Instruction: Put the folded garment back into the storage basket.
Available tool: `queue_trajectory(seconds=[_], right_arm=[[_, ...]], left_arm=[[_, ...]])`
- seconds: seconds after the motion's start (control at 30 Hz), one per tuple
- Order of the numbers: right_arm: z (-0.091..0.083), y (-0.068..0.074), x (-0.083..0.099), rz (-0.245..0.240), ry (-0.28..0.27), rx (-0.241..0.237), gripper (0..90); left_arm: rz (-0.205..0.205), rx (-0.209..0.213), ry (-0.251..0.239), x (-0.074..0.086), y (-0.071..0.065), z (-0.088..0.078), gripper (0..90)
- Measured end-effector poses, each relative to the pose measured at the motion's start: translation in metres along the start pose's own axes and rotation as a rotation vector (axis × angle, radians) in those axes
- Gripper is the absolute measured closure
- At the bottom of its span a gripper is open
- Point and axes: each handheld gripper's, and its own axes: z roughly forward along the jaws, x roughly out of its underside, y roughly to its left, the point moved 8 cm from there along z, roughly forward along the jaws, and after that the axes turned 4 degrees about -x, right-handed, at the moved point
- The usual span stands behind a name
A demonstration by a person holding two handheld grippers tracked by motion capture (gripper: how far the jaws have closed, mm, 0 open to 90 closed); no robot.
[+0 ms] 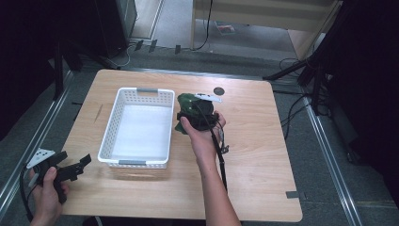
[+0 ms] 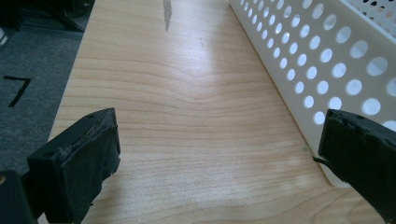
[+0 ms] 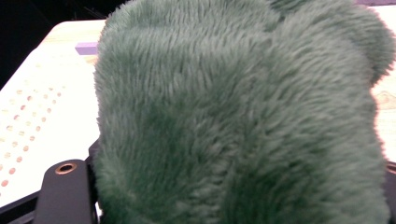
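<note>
Plush toy: a green furry plush toy (image 1: 188, 109) is pinched between the jaws of the right tool (image 1: 201, 113), held just beside the right wall of the white basket (image 1: 109, 133), above the counter (image 1: 263, 141).
Step judged: carrying the toy over the rim for a drop inside.
Grip: the squeeze should be kept until the toy hangs over the basket floor.
Clearance: the fur (image 3: 243, 121) should be lifted clear of the rim.
Left tool (image 1: 70, 168): spread, nothing between its 2 jaws, near the basket's front corner; best kept apart.
</note>
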Motion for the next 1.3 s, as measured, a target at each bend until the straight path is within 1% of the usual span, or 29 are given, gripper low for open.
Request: queue_trajectory(seconds=[0.2,0.63,0.77,0.97,1.3], right_arm=[[0.003,0.013,-0.003,-0.003,0.002,-0.015,23.9],[0.016,0.050,-0.006,-0.027,0.012,-0.056,23.6],[0.021,0.061,-0.006,-0.020,0.017,-0.067,23.6],[0.029,0.076,-0.004,-0.026,0.021,-0.081,23.6],[0.043,0.097,0.002,-0.017,0.045,-0.091,23.0]], left_arm=[[0.001,0.001,0.001,0.000,0.000,0.000,0.0],[-0.003,0.002,0.000,0.000,0.000,0.000,0.0],[-0.002,0.002,0.000,0.000,0.000,0.000,0.0],[-0.002,0.002,0.000,0.000,-0.001,0.000,0.0],[-0.001,0.005,-0.001,0.000,-0.001,0.000,0.0]])
